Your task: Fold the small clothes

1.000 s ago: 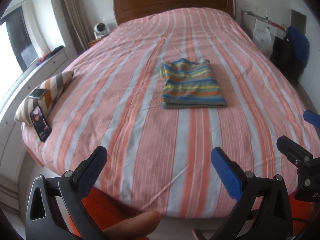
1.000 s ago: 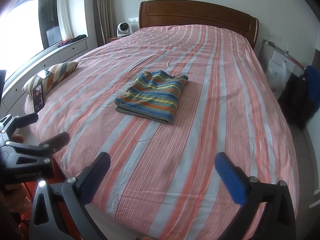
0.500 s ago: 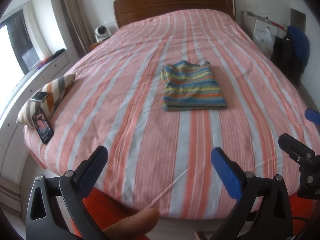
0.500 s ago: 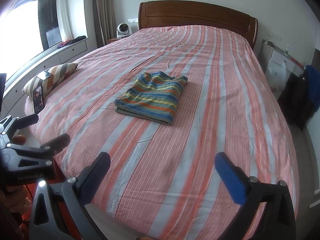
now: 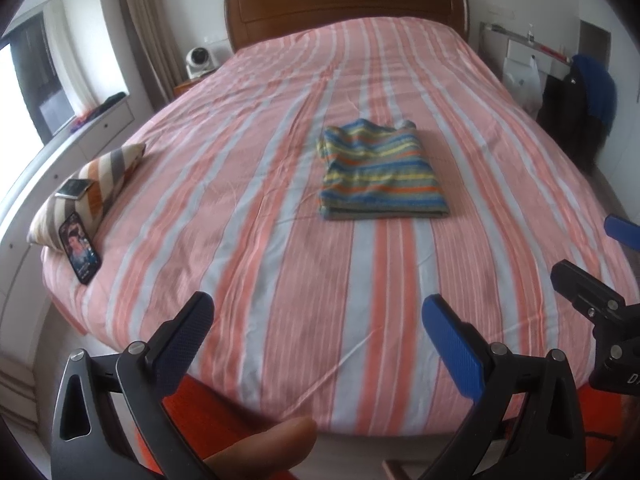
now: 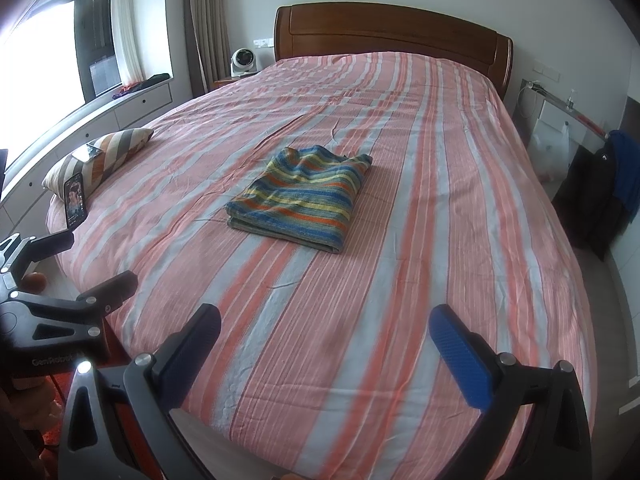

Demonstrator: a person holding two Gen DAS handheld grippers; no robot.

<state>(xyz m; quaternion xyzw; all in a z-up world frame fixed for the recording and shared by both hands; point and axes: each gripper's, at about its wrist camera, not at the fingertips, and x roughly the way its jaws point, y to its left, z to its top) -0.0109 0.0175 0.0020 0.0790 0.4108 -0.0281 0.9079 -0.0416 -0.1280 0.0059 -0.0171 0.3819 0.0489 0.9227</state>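
Nearest, the left gripper [image 5: 316,332] and right gripper [image 6: 324,340] hover over the foot edge of the pink-and-white striped bedspread [image 5: 280,240], jaws spread wide, empty. Farther up, mid-bedspread, lies the folded rainbow-striped knit garment [image 5: 380,172], well apart from both.

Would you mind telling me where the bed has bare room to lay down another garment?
The bedspread lies bare between the folded striped garment and the foot edge, along the right side, and towards the headboard. The left corner is crowded: a cushion carrying one phone, with another phone propped against it.
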